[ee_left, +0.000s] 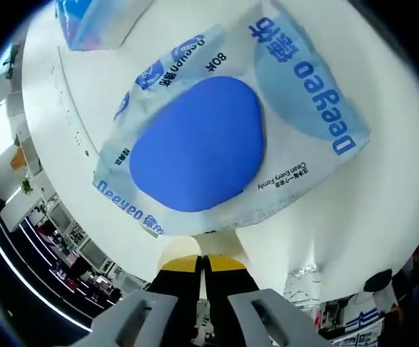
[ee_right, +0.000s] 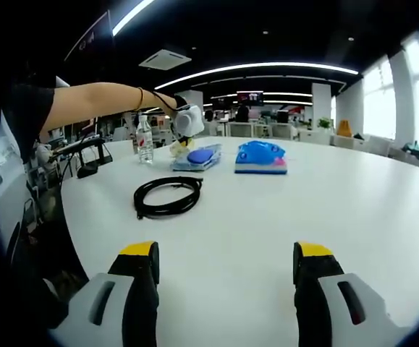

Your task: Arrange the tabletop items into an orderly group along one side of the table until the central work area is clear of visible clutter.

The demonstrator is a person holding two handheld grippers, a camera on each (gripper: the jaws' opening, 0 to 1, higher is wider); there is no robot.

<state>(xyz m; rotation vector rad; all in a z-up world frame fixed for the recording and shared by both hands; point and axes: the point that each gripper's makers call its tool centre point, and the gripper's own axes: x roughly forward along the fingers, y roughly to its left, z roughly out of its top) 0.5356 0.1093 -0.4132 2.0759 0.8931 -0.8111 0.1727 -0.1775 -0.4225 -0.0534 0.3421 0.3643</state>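
A pack of wet wipes (ee_left: 202,137) with a blue oval lid lies just ahead of my left gripper (ee_left: 202,262). The yellow-tipped jaws are closed on the pack's near edge. In the right gripper view the same pack (ee_right: 199,157) rests at the far side of the white table (ee_right: 354,217), with the left gripper (ee_right: 187,121) at its end and a person's arm reaching to it. My right gripper (ee_right: 227,266) is open above the table's near part, nothing between its jaws. A coiled black cable (ee_right: 167,196) lies ahead of it, to the left.
A second blue packet (ee_right: 261,157) sits right of the wipes, and it appears again beyond the wipes (ee_left: 93,22). A clear water bottle (ee_right: 145,139) stands left of them. Office desks and chairs surround the table, whose edge curves at the left.
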